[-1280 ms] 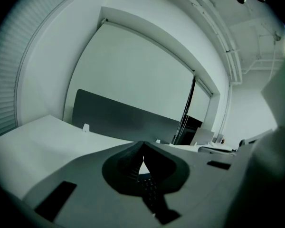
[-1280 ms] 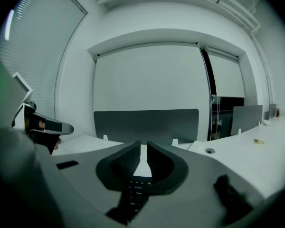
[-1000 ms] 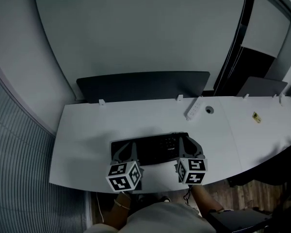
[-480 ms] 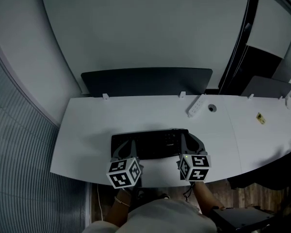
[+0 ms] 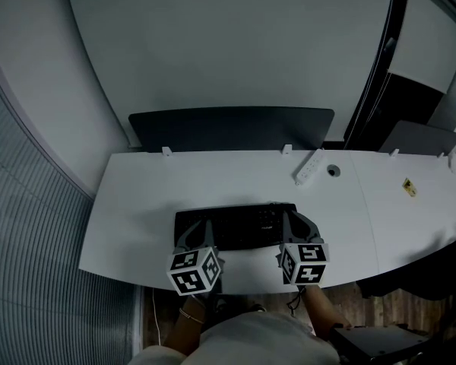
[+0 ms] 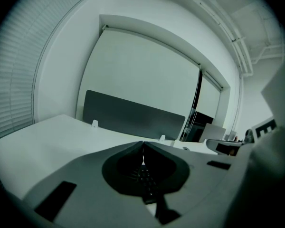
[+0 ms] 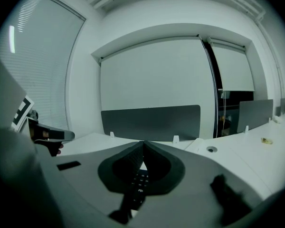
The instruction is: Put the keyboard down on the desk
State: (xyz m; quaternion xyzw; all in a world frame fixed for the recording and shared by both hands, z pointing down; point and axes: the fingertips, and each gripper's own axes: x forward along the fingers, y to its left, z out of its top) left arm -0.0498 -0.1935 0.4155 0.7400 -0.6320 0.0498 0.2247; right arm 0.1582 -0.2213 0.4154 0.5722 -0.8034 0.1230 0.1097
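Two hand-held grippers are shown with their jaws brought together. In the left gripper view, the left gripper [image 6: 143,145] is seen fully closed, its tips meeting in a thin seam. Nothing is pinched at that seam, and rows of keys are seen lower down, through the hollow behind the tips. The right gripper [image 7: 142,145] is found in the same state. Its jaws have just been closing the last little way and the tips meet. The keys of the keyboard [image 7: 139,182] are seen beneath them, not clamped between them. A hold on the keyboard cannot be confirmed from either gripper view.

In the head view, the keyboard is seen directly under both sets of fingers, just ahead of the person and near the front edge of the desk [image 5: 137,204]. Its long axis is laid left to right, along that front edge, and both grippers are pointed across it, away from the person. The left gripper is set over its left end and the right gripper over its right-hand part, so neither hand is the nearer.

The keyboard is judged to be lying flat on the desk, so the coming move would be a withdrawal of the fingers without dragging it askew. Farther out, a power strip [image 5: 307,168] and a dark screen panel [image 5: 232,128] are seen along the back edge, well apart from the keyboard.
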